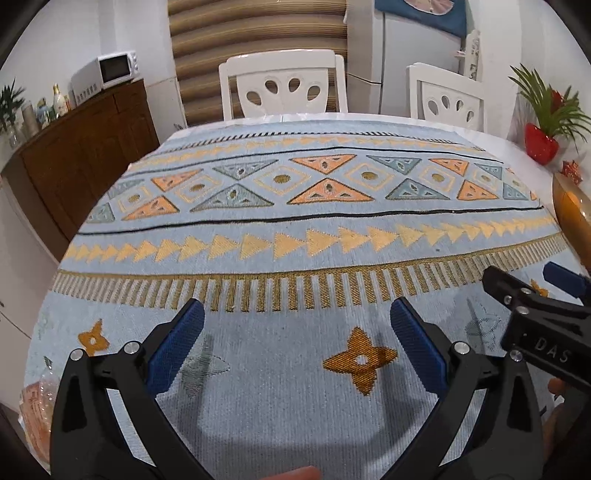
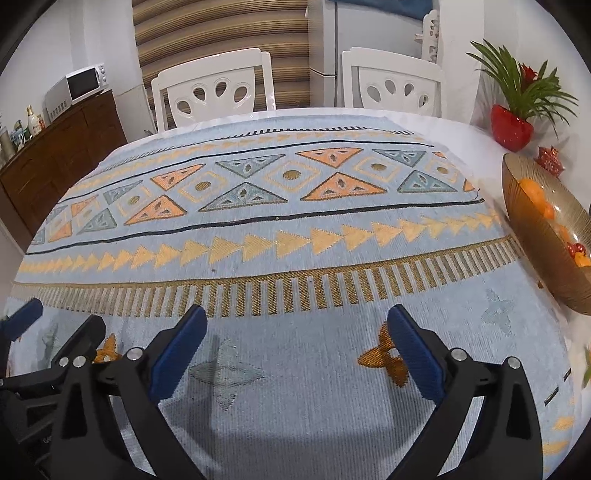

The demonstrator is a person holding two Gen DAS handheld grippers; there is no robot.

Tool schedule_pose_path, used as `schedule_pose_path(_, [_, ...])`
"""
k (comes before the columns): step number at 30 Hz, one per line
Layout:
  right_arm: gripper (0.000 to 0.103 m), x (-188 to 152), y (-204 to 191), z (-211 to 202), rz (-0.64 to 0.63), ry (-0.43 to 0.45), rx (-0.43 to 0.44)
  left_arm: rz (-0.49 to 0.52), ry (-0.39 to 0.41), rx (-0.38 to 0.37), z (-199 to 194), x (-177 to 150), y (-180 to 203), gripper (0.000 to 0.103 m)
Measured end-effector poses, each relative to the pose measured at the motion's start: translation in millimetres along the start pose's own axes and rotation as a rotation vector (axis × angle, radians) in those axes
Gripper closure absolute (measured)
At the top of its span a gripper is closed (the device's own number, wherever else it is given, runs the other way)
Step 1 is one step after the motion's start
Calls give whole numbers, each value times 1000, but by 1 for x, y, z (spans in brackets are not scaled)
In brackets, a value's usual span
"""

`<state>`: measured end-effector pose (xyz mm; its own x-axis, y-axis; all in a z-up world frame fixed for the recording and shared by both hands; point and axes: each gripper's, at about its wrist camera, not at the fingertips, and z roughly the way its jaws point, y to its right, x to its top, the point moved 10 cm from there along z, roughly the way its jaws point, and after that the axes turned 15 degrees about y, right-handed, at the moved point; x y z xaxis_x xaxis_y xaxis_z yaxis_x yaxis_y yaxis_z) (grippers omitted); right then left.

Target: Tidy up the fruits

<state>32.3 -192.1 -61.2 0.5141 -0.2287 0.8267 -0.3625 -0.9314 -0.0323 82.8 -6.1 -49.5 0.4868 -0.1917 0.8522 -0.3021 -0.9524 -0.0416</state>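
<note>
While both hand-held grippers (image 1: 297,325) (image 2: 297,328) gape empty, the bowl (image 2: 532,236) — frame-cropped — holds fruit (image 2: 535,195).

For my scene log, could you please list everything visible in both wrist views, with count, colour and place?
tablecloth: one, pale blue with orange and yellow patterns, covering the table
bowl: one, amber ribbed glass, right edge of the table
fruits: several, orange with something red, inside the bowl; exact count unclear
chairs: two, white, at the far side of the table
potted plant: one, green leaves in a red pot, far right corner
microwave: one, white, on the brown sideboard at left
bottles: a few, mixed colours, on the sideboard
fridge: one, white, behind the chairs
plastic bag: one, clear with orange, near left edge
left gripper: fingers blue, open, empty
right gripper: fingers blue, open, empty
</note>
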Motion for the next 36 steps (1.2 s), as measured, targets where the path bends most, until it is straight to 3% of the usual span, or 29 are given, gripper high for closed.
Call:
schedule_pose_path(17, [5, -8, -1, 7, -8, -53, -6, -7, -75, -18, 11, -12, 2, 3])
schedule_pose_path(27, [5, -7, 5, 3, -2, -38, -45, 50, -40, -10, 5, -8, 11, 3])
schedule_pose_path(31, [5, -9, 26, -8, 63, -41, -95, 108, -35, -43, -2, -5, 25, 3])
schedule_pose_path(36, [5, -15, 69, -28, 119, -36, -193, 70, -33, -163, -24, 5, 61, 3])
